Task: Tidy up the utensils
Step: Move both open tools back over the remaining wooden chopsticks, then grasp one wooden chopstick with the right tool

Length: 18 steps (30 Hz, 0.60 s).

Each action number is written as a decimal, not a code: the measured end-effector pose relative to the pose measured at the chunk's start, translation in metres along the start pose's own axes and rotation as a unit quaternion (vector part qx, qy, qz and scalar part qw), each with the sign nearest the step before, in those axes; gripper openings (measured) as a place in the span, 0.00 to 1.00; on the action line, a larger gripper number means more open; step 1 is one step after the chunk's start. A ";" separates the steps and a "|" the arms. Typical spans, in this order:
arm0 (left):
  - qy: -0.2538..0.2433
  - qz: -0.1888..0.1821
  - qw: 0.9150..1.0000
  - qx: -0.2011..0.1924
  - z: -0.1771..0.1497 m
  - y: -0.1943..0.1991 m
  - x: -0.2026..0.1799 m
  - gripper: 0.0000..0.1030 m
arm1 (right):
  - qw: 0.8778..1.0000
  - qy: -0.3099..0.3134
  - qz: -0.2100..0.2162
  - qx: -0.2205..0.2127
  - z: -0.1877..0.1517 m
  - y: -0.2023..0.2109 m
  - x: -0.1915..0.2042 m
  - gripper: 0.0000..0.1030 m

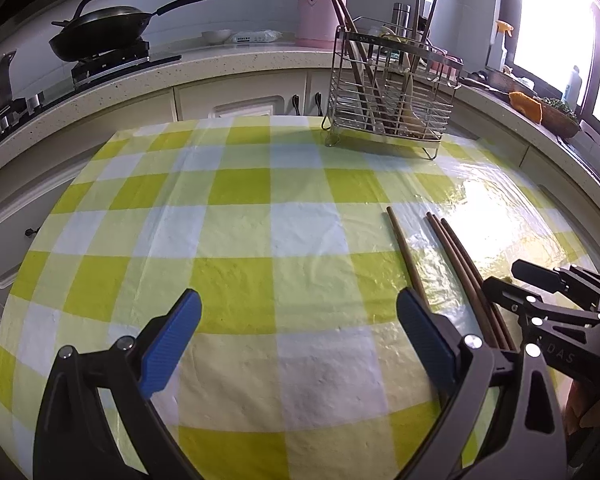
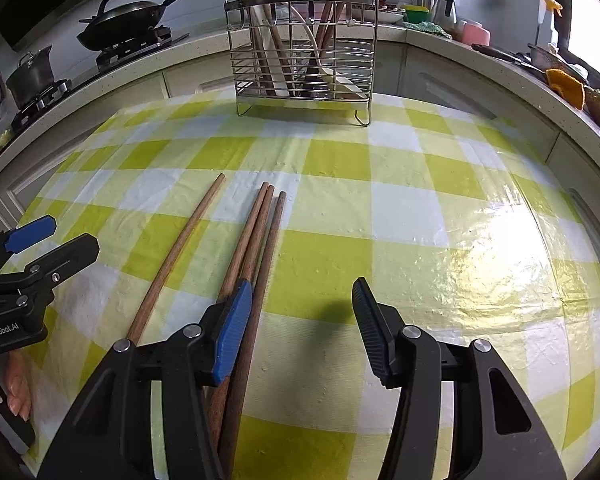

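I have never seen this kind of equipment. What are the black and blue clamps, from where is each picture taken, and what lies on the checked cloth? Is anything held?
There is no robot here. A person holds a hand tool in each hand; each tool has two fingers with ridged pads and a wide-angle camera that looks forward along those fingers.

One picture comes from the left gripper, the other from the right gripper. Each view also shows the other tool at its edge.

On the green and white tablecloth lie four wooden chopsticks: one alone, three close together. At the far side stands a wire utensil rack that already holds chopsticks and other utensils.

Nothing is held. Both grippers are open. The right one is low over the three chopsticks, with one blue pad above them.
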<state>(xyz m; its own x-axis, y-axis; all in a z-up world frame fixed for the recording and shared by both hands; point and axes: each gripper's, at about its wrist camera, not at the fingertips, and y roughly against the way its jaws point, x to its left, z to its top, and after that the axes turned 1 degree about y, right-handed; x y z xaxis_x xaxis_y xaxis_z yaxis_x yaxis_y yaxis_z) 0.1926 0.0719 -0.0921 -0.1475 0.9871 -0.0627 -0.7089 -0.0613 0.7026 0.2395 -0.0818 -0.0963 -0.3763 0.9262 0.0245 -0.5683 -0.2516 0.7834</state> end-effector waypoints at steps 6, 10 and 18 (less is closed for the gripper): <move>-0.001 -0.001 1.000 0.001 -0.001 -0.001 -0.001 0.92 | 1.000 0.017 -0.016 0.008 0.003 -0.005 0.010 0.36; -0.003 -0.004 1.000 0.004 -0.001 -0.001 -0.003 0.92 | 1.000 0.026 -0.015 0.009 0.004 -0.006 0.016 0.28; -0.012 -0.023 0.999 0.021 0.003 -0.004 -0.018 0.92 | 1.000 0.023 0.006 0.011 0.001 -0.002 0.005 0.07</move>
<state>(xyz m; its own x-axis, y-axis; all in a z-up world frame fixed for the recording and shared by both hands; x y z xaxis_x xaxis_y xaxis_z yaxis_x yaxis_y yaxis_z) 0.2000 0.0549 -0.0913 -0.0982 0.9921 -0.0785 -0.6850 -0.0101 0.7285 0.2393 -0.0768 -0.0971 -0.4171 0.9089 0.0053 -0.5480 -0.2561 0.7963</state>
